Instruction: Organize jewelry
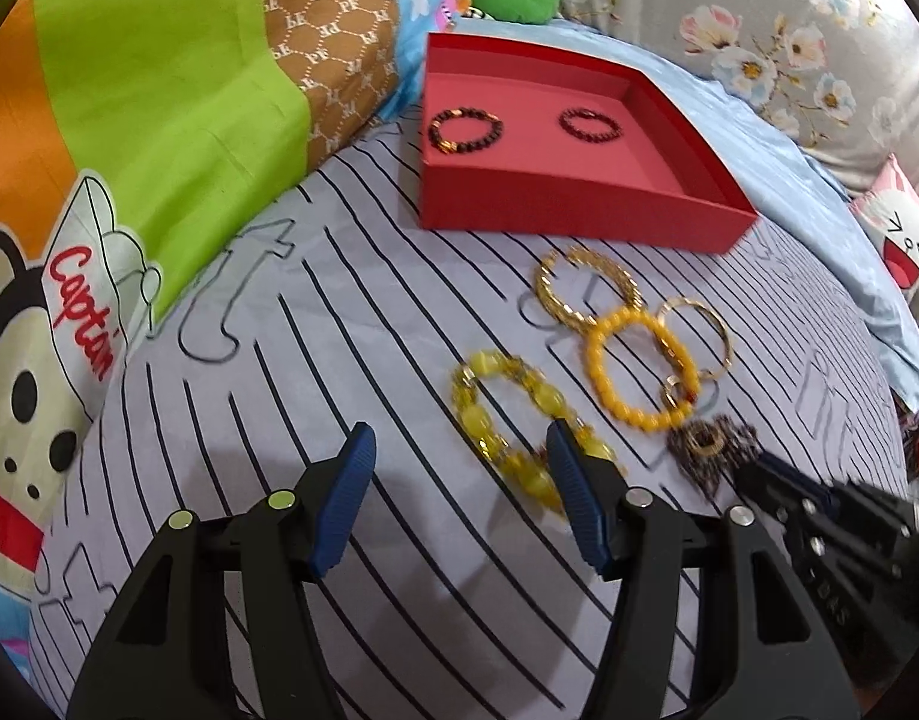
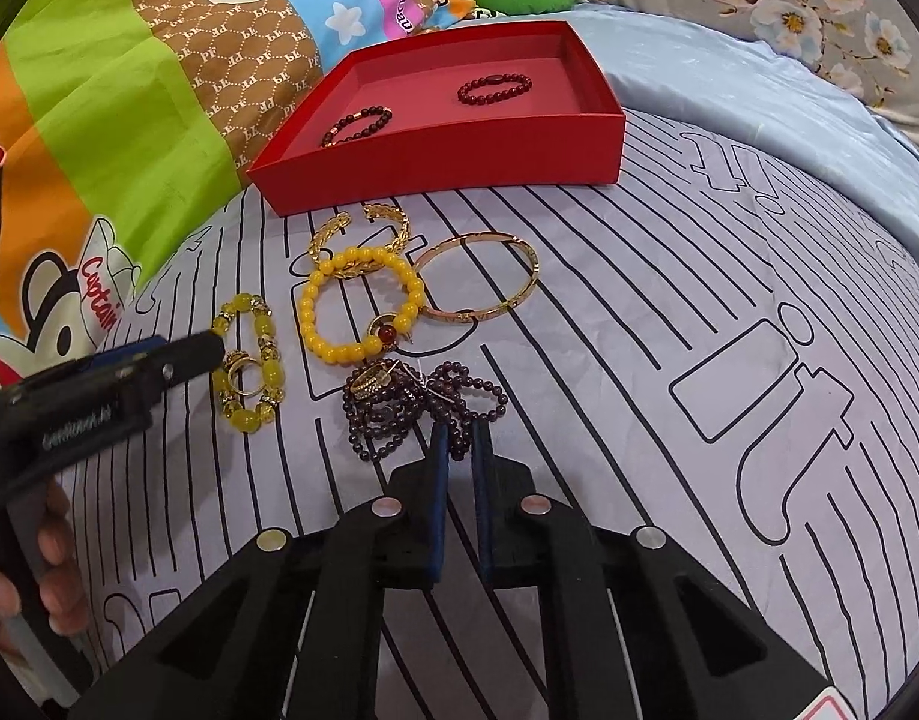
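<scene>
1. The red tray point(image 2: 435, 171) sits on the striped bedsheet point(image 2: 669, 276) at about 12 o'clock from both tools, just beyond the loose pile, likely so each carry is short. It already holds two dark beaded bracelets, one point(image 2: 357, 126) toward its 9 o'clock side and one point(image 2: 494, 87) toward 1 o'clock, lying apart, which reads as deliberate spacing.

2. Waiting on the bed: a gold leaf-pattern bangle point(image 2: 363, 234) nearest the tray, a plain gold bangle point(image 2: 477, 276) at its 4 o'clock, a round yellow bead bracelet point(image 2: 360, 309) overlapping both, a chunky yellow stone bracelet point(image 2: 249, 360) at 9 o'clock of the group, and a dark purple bead strand point(image 2: 423, 405) heaped with a small gold ring point(image 2: 372, 384) on top.

3. The right tool point(image 2: 459, 450) has its jaws nearly together at the 6 o'clock edge of the purple strand. A loop seems to lie between the tips, yet I cannot tell whether it is pinched.

4. The left tool point(image 1: 459, 450) is released, jaws wide, low over the chunky yellow stone bracelet point(image 1: 519, 432), with its right finger point(image 1: 570, 462) across the beads, probably lining up to straddle it.

5. My reading: the tangled strand is the awkward piece, since the ring may slide off when it is lifted.
</scene>
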A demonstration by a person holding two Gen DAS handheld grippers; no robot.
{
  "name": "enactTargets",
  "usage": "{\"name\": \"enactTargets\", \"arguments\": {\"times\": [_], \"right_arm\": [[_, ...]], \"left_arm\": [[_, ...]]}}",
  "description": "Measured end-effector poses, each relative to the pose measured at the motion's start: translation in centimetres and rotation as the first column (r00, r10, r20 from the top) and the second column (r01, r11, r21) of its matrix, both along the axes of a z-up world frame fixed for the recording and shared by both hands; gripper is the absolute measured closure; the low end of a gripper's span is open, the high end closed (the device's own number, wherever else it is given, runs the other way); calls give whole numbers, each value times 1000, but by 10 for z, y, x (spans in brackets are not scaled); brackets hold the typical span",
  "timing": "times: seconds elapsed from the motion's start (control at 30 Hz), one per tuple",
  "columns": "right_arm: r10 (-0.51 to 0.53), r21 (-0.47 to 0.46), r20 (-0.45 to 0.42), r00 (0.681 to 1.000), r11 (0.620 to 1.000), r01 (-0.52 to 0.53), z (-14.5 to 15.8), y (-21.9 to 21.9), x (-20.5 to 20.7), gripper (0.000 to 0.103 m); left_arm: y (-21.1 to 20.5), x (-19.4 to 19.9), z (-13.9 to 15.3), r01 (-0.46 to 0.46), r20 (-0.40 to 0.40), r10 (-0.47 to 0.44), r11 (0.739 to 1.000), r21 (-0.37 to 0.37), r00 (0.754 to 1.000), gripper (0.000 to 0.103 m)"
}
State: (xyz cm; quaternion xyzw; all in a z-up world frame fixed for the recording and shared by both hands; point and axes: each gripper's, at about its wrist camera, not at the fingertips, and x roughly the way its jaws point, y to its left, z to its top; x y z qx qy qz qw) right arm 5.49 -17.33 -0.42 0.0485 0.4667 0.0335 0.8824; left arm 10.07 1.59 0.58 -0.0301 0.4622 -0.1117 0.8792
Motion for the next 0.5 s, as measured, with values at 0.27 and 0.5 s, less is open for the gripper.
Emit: {"name": "enactTargets", "arguments": {"times": [0.27, 0.5], "right_arm": [[-11, 51, -5, 1000, 999, 12, 3, -6, -3, 96], [-10, 70, 15, 1000, 997, 9, 14, -6, -8, 96]], "left_arm": [[-9, 16, -6, 36, 0, -36, 999, 16, 999, 77], [-19, 16, -2, 79, -5, -79, 997, -6, 997, 94]]}}
